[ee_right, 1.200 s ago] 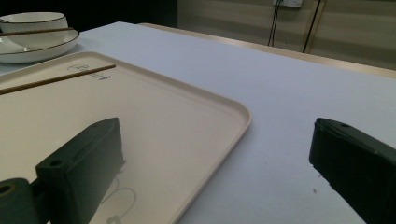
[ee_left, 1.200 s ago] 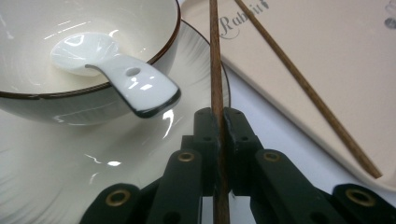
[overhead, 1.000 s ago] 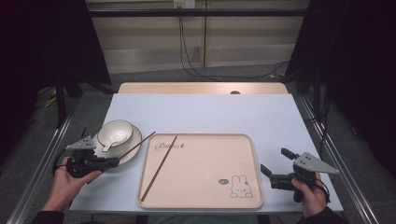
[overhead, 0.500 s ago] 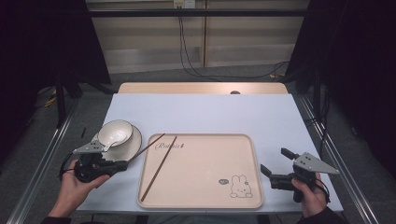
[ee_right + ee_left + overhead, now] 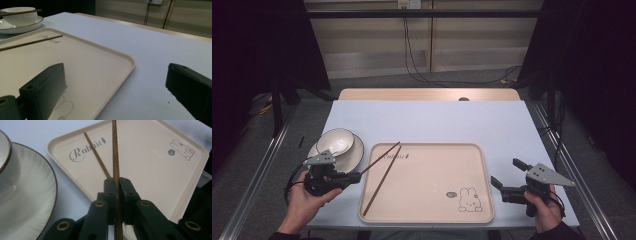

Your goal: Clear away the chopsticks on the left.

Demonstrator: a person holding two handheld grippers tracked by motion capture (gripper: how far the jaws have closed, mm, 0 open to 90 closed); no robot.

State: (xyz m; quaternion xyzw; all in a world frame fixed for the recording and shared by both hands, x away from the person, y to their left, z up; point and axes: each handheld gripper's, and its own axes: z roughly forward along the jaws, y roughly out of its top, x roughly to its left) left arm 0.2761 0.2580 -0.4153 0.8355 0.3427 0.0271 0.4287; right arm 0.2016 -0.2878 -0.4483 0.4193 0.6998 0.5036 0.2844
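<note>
Left gripper (image 5: 354, 177) clamps one chopstick (image 5: 115, 150), its tip over tray (image 5: 472, 210) at 2 o'clock; second chopstick (image 5: 377, 187) lies on tray; right gripper (image 5: 507, 175) wide open, 3 o'clock of tray.

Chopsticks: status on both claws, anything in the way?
Left claw shut on one chopstick. Second chopstick lies in tray. Right claw open, right of tray. Path clear; bowl sits left.
</note>
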